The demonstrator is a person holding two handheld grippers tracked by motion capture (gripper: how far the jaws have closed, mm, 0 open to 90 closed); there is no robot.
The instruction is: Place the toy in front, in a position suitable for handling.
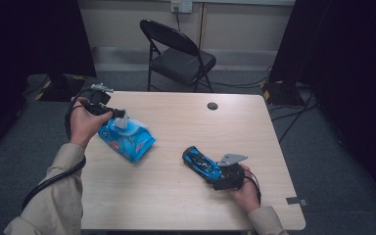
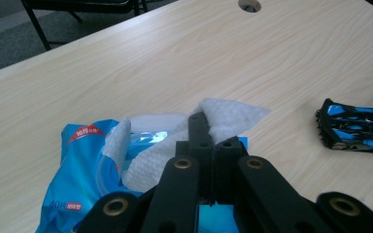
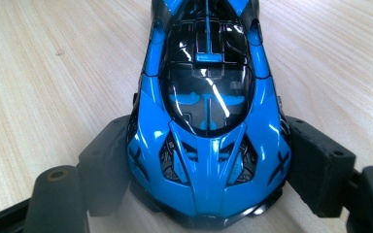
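Well inboard: toy car (image 1: pixel 201 162), wipes pack (image 1: pixel 127 139).

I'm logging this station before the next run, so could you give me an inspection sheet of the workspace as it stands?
Surface: wooden table, round grommet hole near the far edge.
Job's things: blue wet-wipe pack with a white wipe drawn from it; blue toy car.
Clutter: nothing seen.
Grippers: left gripper shut on the wipe; right gripper clamping the toy car's sides.
Cables: black cable trailing along the left sleeve; cords on the floor.
Surroundings: black folding chair, grey carpet.
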